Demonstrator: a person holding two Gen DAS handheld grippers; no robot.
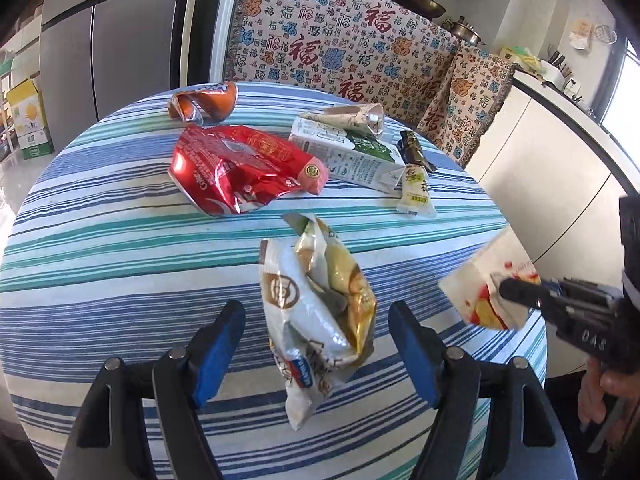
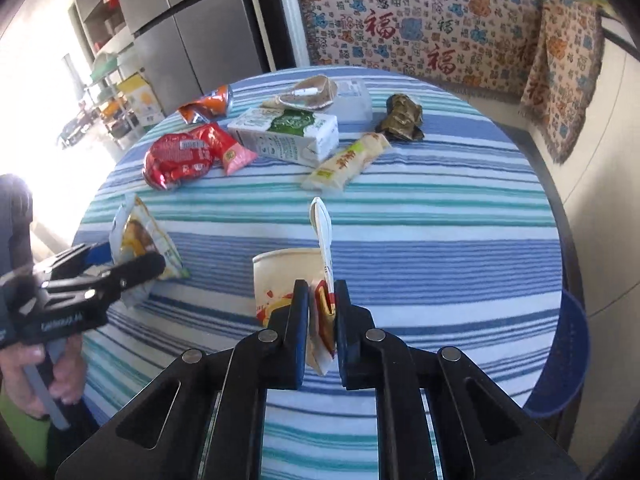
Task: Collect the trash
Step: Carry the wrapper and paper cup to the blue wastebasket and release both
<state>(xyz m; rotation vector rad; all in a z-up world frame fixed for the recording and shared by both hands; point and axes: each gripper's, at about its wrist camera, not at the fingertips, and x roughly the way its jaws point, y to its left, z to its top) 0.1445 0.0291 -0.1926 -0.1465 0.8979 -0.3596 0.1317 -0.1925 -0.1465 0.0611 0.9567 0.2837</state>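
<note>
A crumpled white-and-gold snack bag lies on the striped round table, between the blue pads of my left gripper. The jaws stand wide, with a small gap showing on each side of the bag. From the right wrist view the left gripper straddles the same bag. My right gripper is shut on the wall of a cream paper cup with red print, whose white lid flap sticks up. The left wrist view shows the right gripper holding the cup over the table's right edge.
Further back lie a red crushed can and wrapper, an orange can, a milk carton, a yellow-white wrapper and a dark wrapper. A blue basket stands off the table's right edge. A patterned cloth hangs behind.
</note>
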